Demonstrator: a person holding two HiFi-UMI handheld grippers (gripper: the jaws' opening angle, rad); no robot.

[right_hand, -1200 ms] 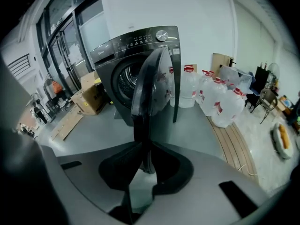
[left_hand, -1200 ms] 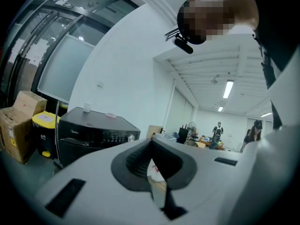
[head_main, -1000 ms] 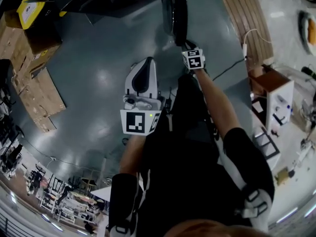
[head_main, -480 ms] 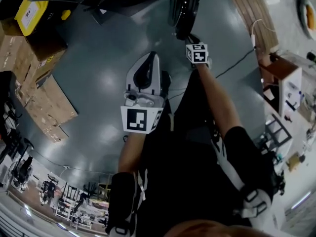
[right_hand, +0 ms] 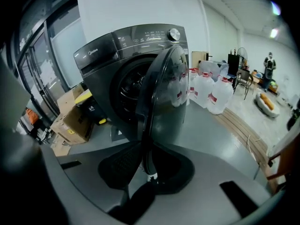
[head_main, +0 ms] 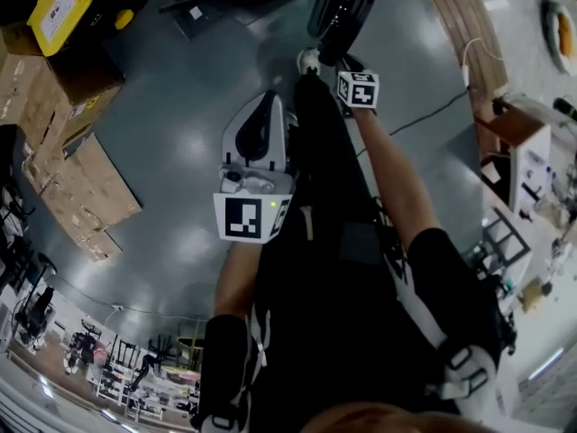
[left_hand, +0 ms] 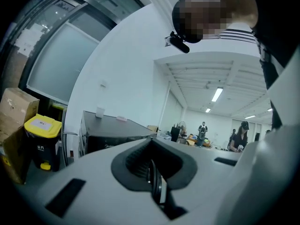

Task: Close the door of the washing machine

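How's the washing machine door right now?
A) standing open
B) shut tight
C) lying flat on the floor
A: in the right gripper view the door stands swung out from the washing machine, and the drum opening shows behind it.

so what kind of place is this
Probably a lab or workshop hall, not a home: a washing machine, its door open, stands on bare grey floor beside cardboard boxes and large water jugs.

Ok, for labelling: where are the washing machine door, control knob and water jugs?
washing machine door (right_hand: 168, 97), right gripper view, glossy outer face
control knob (right_hand: 174, 33), right gripper view, centre
water jugs (right_hand: 220, 95), right gripper view, front jug
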